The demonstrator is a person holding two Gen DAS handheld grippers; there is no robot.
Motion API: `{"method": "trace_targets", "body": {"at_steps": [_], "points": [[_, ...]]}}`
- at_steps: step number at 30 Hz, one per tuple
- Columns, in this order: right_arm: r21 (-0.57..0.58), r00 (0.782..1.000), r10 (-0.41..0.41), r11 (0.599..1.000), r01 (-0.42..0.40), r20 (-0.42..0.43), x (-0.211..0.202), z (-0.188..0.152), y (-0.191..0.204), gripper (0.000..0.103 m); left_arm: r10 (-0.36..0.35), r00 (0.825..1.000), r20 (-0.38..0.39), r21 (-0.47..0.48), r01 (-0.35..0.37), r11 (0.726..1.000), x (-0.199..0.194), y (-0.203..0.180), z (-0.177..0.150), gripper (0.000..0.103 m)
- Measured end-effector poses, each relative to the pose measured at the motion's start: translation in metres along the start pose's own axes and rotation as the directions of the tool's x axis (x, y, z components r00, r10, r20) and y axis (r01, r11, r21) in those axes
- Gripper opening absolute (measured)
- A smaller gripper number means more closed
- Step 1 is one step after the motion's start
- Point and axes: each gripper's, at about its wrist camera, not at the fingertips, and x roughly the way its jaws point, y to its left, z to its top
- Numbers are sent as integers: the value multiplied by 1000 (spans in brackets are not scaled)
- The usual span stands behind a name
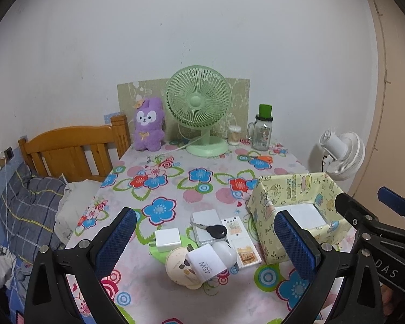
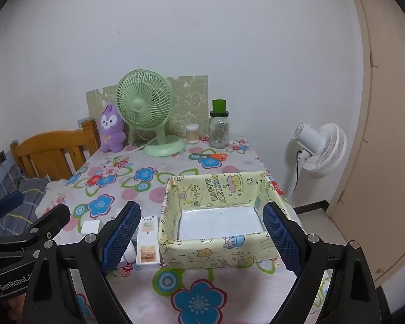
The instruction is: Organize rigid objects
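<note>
A pile of small objects lies on the flowered tablecloth: a black key point(image 1: 214, 230) on a white case point(image 1: 205, 219), a white square charger point(image 1: 168, 239), a white 45W charger point(image 1: 205, 262) on a round cream item point(image 1: 179, 270), and a long white remote point(image 1: 243, 240). A yellow patterned box point(image 2: 216, 221) stands to their right, holding only a white liner. My left gripper point(image 1: 205, 243) is open, hovering above the pile. My right gripper point(image 2: 199, 240) is open, above the box's front wall. The remote also shows in the right wrist view point(image 2: 148, 240).
At the table's back stand a green fan point(image 1: 199, 110), a purple plush point(image 1: 148, 125), a cotton swab jar point(image 1: 234, 135) and a glass jar with a green lid point(image 1: 262, 129). Orange scissors point(image 1: 262, 158) lie near them. A bed point(image 1: 67, 151) is left, a white floor fan point(image 2: 321, 145) right.
</note>
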Motion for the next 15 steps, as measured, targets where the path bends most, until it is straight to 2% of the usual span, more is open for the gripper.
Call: {"method": "trace_targets", "body": {"at_steps": [15], "points": [[-1, 1000, 1, 1000, -1, -5, 4, 1, 0, 94, -2, 1000, -31, -17, 1, 1000, 5, 8, 2, 103]]}}
